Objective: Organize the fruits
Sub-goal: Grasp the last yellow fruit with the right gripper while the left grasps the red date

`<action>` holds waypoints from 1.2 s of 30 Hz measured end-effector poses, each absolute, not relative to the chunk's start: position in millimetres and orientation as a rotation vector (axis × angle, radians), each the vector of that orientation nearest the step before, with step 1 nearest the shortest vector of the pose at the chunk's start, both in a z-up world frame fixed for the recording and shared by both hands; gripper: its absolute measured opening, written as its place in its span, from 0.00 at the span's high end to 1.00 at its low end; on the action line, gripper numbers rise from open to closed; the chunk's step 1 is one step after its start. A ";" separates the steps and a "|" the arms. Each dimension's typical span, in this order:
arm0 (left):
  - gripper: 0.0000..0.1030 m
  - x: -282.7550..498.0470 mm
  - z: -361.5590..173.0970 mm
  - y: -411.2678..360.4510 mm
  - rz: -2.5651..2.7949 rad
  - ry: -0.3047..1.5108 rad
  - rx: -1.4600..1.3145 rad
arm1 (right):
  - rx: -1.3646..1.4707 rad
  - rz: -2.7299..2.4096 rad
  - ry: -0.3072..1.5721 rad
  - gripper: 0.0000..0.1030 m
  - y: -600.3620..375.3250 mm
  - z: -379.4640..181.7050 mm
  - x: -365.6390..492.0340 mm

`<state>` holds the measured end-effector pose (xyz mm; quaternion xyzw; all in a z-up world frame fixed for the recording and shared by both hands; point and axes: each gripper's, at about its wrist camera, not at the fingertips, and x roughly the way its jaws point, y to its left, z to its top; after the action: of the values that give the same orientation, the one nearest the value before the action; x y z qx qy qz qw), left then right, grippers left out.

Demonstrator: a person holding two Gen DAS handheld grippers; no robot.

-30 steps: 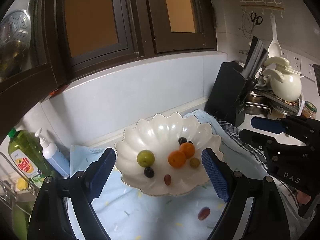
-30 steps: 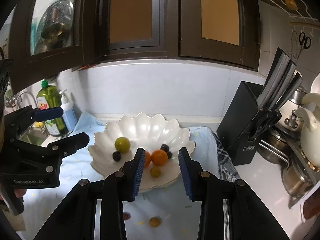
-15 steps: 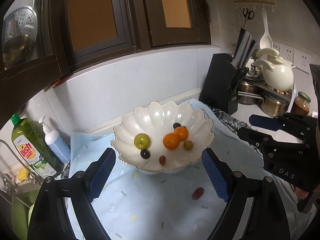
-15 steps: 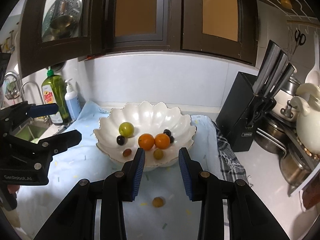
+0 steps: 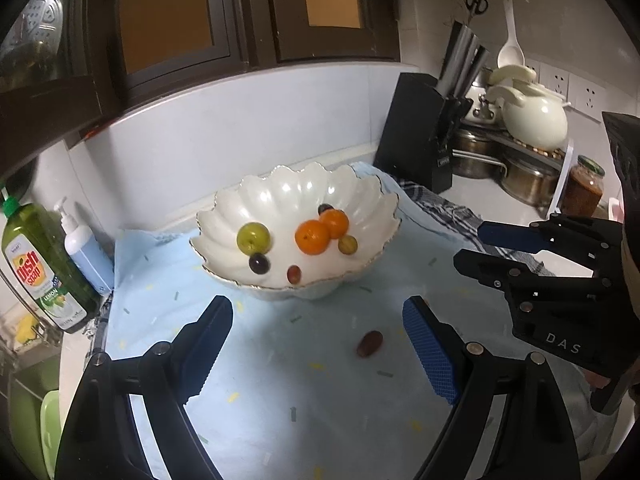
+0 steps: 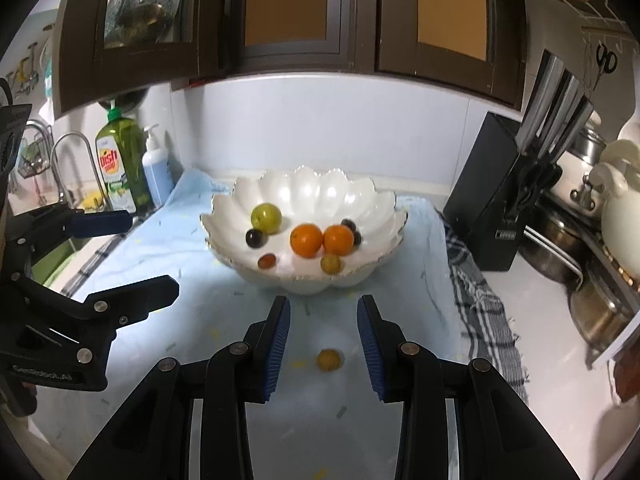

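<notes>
A scalloped white bowl (image 5: 372,200) stands on a pale blue cloth (image 5: 280,380) against the back wall. In it lie two oranges (image 5: 313,237) touching each other, a green plum (image 5: 253,237) well to their left, a dark grape (image 5: 259,263) just in front of the plum, a red grape (image 5: 294,274) near the front rim, a small yellow-green fruit (image 5: 347,245) beside the oranges, and one or two dark ones behind them (partly hidden, so the count is unsure).

Two fruits lie outside the bowl on the cloth — a reddish grape (image 5: 369,343) near the right finger of the left gripper (image 5: 318,350), and a yellow-green berry (image 6: 329,359) between the fingers of the right gripper (image 6: 323,342).

The left gripper's fingers stand wide apart, holding nothing, above the cloth in front of the bowl. The right gripper's fingers are apart too, closer together, with the berry in the gap between them and touching neither pad.

A knife block (image 6: 486,216) stands to the right of the bowl, a dish soap bottle (image 6: 120,160) and a pump bottle (image 6: 157,172) to the left.
</notes>
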<state>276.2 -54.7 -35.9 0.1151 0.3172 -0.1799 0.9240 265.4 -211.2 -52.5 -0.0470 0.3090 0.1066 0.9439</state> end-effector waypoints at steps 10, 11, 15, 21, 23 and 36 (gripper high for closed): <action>0.21 276.3 -70.7 -64.1 -0.411 0.685 0.244 | -0.083 0.212 0.699 0.65 -213.4 -78.2 268.0; 0.22 276.9 -73.5 -65.1 -0.414 0.689 0.243 | -0.087 0.207 0.703 0.65 -213.4 -80.6 268.7; 0.25 280.8 -86.9 -70.0 -0.429 0.710 0.242 | -0.086 0.203 0.732 0.65 -213.0 -92.0 272.6; 0.30 288.1 -103.7 -81.2 -0.443 0.742 0.264 | -0.081 0.205 0.772 0.65 -212.2 -107.1 279.1; 0.32 291.2 -109.3 -83.9 -0.454 0.757 0.262 | -0.071 0.207 0.782 0.65 -213.2 -110.9 282.2; 0.46 311.7 -138.0 -97.0 -0.488 0.831 0.271 | -0.022 0.208 0.854 0.65 -219.7 -133.6 305.2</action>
<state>311.7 -97.0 -138.0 0.1299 0.3985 -0.2341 0.8772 305.2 -219.7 -133.6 -0.0107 0.4134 0.1006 0.9049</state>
